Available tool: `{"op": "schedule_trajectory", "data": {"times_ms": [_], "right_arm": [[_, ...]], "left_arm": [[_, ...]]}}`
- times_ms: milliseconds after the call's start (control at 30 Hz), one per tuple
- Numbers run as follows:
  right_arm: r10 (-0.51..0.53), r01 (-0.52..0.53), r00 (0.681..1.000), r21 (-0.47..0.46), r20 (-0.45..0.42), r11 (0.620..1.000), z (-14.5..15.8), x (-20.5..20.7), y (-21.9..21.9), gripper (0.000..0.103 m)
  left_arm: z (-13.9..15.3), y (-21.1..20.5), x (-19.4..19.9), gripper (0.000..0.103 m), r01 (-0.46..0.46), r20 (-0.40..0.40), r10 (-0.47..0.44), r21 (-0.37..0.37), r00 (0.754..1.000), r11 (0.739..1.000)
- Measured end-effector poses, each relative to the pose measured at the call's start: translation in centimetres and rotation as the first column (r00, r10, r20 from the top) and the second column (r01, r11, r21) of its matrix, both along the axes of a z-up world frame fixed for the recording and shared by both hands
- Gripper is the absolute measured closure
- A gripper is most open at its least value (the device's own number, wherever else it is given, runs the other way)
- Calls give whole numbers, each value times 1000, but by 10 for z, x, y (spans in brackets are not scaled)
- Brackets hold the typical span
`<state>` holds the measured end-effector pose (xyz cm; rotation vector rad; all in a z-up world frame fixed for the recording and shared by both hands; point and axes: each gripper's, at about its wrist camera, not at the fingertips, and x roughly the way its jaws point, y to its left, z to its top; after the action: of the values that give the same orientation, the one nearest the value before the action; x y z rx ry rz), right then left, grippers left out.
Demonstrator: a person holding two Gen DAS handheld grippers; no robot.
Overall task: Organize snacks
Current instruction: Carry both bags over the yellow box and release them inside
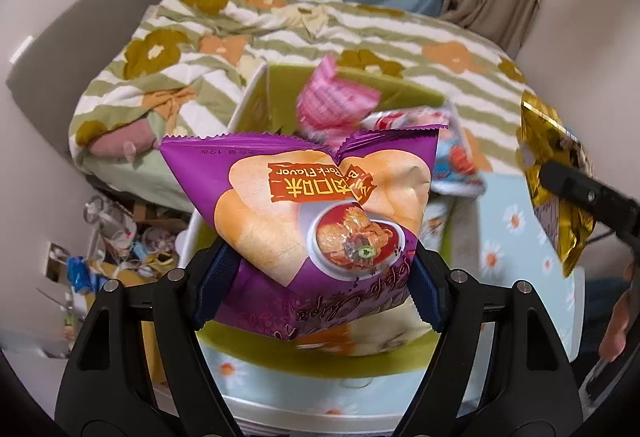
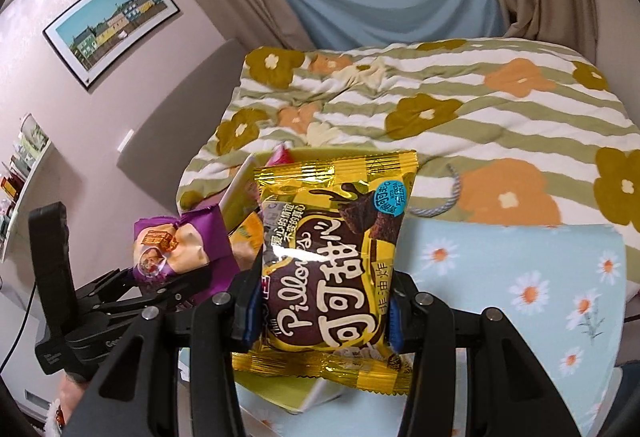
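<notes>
My left gripper (image 1: 316,289) is shut on a purple potato chip bag (image 1: 308,213) and holds it above a green-lined box (image 1: 280,93). The box holds a pink snack packet (image 1: 332,101) and a white and red packet (image 1: 416,121). My right gripper (image 2: 320,313) is shut on a gold Pillows chocolate snack bag (image 2: 332,257), held up over the table. In the left wrist view the gold bag (image 1: 552,181) shows at the right. In the right wrist view the purple bag (image 2: 180,245) and my left gripper (image 2: 152,281) show at the left.
A light blue daisy tablecloth (image 2: 520,277) covers the table. Behind it is a bed with a green striped floral quilt (image 2: 440,97). Clutter lies on the floor (image 1: 120,245) at the left. A framed picture (image 2: 112,21) hangs on the wall.
</notes>
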<state>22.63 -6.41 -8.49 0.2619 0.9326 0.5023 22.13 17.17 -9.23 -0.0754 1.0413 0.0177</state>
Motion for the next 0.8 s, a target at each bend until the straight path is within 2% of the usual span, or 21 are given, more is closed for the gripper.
{"op": "schedule_trajectory", "data": {"times_ms": [133, 200, 233, 267, 533, 800], "right_arm": [[-12, 12, 1000, -13, -21, 1000, -9, -1, 25, 60], [-21, 20, 999, -21, -30, 1000, -13, -2, 34, 60], [-25, 24, 999, -23, -33, 999, -15, -3, 38, 60], [-29, 28, 999, -24, -35, 999, -15, -4, 40, 60], [-67, 66, 997, -47, -31, 997, -18, -16, 55, 60], [-72, 72, 997, -76, -6, 995, -13, -26, 70, 60]], "left_arm": [[-17, 17, 1, 26, 40, -29, -40, -23, 999, 999], [-21, 22, -1, 18, 65, -31, -66, -32, 997, 997], [-21, 22, -1, 5, 77, -29, -78, -34, 996, 996], [-21, 25, -3, 0, 89, -16, -90, -32, 996, 995], [-7, 37, -17, 0, 120, 42, -117, -79, 992, 990], [14, 44, -35, 0, 143, 107, -136, -56, 985, 988]]}}
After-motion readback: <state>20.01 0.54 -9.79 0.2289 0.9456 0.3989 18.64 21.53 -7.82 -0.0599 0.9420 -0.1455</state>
